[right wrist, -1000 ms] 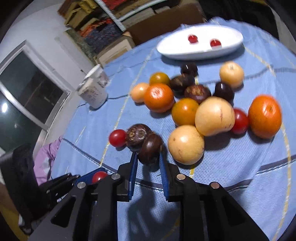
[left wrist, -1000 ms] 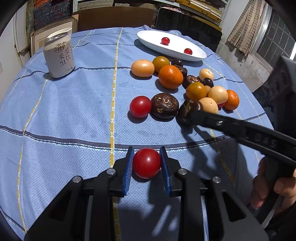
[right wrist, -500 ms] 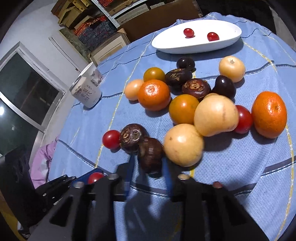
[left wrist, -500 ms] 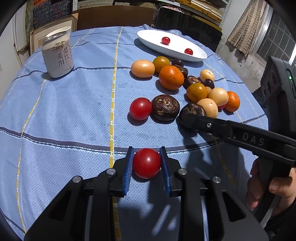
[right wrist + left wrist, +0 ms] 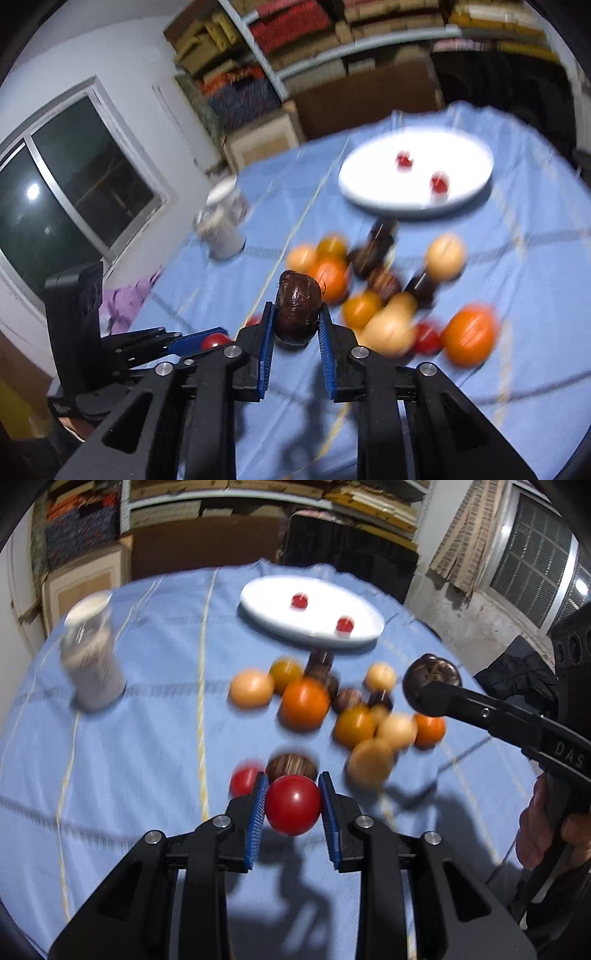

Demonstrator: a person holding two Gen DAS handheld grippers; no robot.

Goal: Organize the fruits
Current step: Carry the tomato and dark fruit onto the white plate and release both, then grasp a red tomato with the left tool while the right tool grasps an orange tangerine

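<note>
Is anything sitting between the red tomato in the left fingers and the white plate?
Yes. The loose fruit pile lies on the cloth between the held red tomato and the white plate.

Behind the blue-clothed table [image 5: 147, 738] we see shelves [image 5: 332, 40] packed with folded fabrics and boxes, a dark window [image 5: 66, 177] in a white wall, and a barred window [image 5: 535, 557] beside rough concrete.

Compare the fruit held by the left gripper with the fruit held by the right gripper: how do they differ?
The red tomato in the left gripper is bright red; the dark brown fruit in the right gripper is nearly black. The red tomato is smooth and glossy; the dark brown fruit looks rough and marked. The tomato is round, the brown fruit somewhat oblong. Both are clamped between blue pads, above the blue tablecloth.
</note>
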